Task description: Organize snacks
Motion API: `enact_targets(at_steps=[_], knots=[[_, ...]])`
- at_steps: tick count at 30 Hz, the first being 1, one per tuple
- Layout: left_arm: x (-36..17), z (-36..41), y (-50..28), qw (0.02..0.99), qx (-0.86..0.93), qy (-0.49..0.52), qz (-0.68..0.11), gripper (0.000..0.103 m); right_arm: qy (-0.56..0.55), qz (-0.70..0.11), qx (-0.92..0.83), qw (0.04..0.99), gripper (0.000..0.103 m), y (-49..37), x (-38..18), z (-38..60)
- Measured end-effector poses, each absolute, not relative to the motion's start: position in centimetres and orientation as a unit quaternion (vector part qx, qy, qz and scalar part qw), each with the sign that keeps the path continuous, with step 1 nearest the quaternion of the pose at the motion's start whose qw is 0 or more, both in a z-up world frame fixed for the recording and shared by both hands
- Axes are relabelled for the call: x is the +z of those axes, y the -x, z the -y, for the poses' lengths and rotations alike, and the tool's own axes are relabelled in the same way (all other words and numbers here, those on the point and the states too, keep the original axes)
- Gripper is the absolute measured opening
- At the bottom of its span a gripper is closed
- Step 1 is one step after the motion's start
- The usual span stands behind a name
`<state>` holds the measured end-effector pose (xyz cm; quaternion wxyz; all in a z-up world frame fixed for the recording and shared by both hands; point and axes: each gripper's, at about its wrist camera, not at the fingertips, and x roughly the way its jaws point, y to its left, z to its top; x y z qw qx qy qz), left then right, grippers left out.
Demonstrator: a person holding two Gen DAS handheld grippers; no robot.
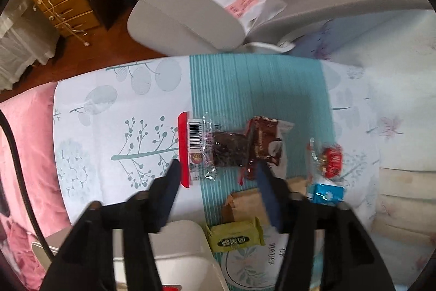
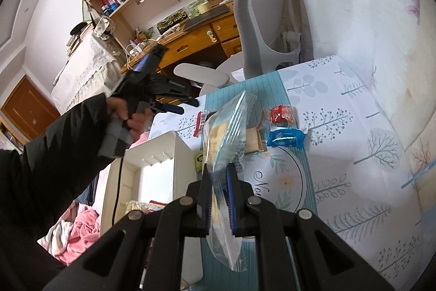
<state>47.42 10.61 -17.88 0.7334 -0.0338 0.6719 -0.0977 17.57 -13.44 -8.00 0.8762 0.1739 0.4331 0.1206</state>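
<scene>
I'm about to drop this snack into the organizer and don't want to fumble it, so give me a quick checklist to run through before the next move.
1. Right gripper clamped on the clear snack bag: ok, pads pinch its lower part.
2. Bag lifted off the table: ok.
3. Left gripper empty: ok, jaws apart, nothing between them.
4. White organizer has room: cannot tell, only a couple of packets show in its near end.
5. Snacks still to sort: not ok, the red candy, blue packet, green packet and others still lie on the table.
</scene>
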Motion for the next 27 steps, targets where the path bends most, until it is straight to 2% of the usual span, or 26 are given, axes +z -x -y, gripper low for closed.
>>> enact_targets(at_steps=[9,11,13,17,27], knots=[[-21.2,-8.3,-49.1,0.71,-0.079,-0.01,-0.7,0.057,-0.183,-0.418,0.231,0.859,0.009,-18.6,-7.1,12.8],[-21.6,-8.0,-49.3,0.707,-0.078,-0.013,-0.703,0.06,-0.194,-0.415,0.263,0.849,0.009,-18.7,-7.0,12.5],[-22.0,-7.7,-49.5,0.705,-0.085,-0.018,-0.704,0.068,-0.197,-0.416,0.29,0.839,0.009,-18.7,-7.2,11.8],[-22.9,-7.4,-49.9,0.703,-0.073,-0.052,-0.706,0.068,-0.216,-0.42,0.33,0.817,0.009,-18.9,-8.0,10.5],[-24.3,-6.9,-50.6,0.698,-0.093,-0.057,-0.708,0.07,-0.232,-0.448,0.36,0.785,0.01,-19.8,-9.1,9.4]])
